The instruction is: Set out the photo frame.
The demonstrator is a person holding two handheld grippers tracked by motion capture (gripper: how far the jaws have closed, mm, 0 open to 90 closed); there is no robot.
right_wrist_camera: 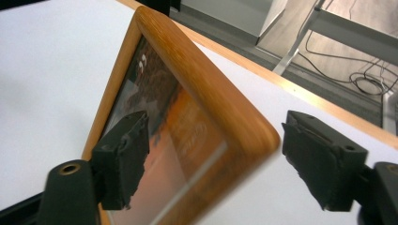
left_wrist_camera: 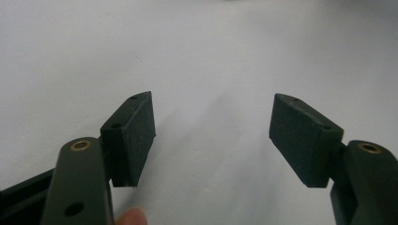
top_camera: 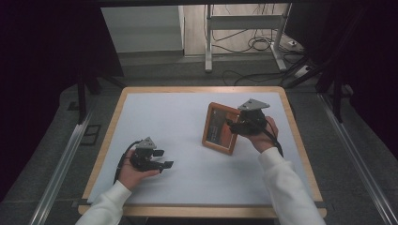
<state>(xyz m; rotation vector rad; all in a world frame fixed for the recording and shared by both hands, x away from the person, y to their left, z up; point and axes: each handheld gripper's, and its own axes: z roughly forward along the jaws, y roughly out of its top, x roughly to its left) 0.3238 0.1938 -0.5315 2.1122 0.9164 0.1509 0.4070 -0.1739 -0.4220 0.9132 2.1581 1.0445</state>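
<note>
Figure: table scene seen from above and along both grippers. I hold the right gripper (top_camera: pixel 233 125) at a wooden picture frame (top_camera: pixel 220 129), which stands tilted on the white table (top_camera: pixel 187 117), right of its centre and nearer the far edge than the near one. In the right gripper view, the frame (right_wrist_camera: pixel 206 93) runs up between my two black jaws, its rounded near corner lying in the gap; the jaws stand wide apart. One pad (right_wrist_camera: pixel 124 154) sits in front of the glass, over an orange-toned picture, while the other pad (right_wrist_camera: pixel 321 157) stands clear of the wooden edge on the outer side. I cannot tell whether the first pad touches the glass.

My left gripper (top_camera: pixel 162 158) rests low over the near left part of the table, well apart from the frame, held in my left hand (top_camera: pixel 133 173). In the left gripper view its jaws are spread wide, with bare white table surface (left_wrist_camera: pixel 211 70) between them; a fingertip (left_wrist_camera: pixel 131 216) shows at the lower edge. Beyond the table's far edge, a metal stand (top_camera: pixel 209 37) and loose cables (top_camera: pixel 253 44) lie on the floor.
</note>
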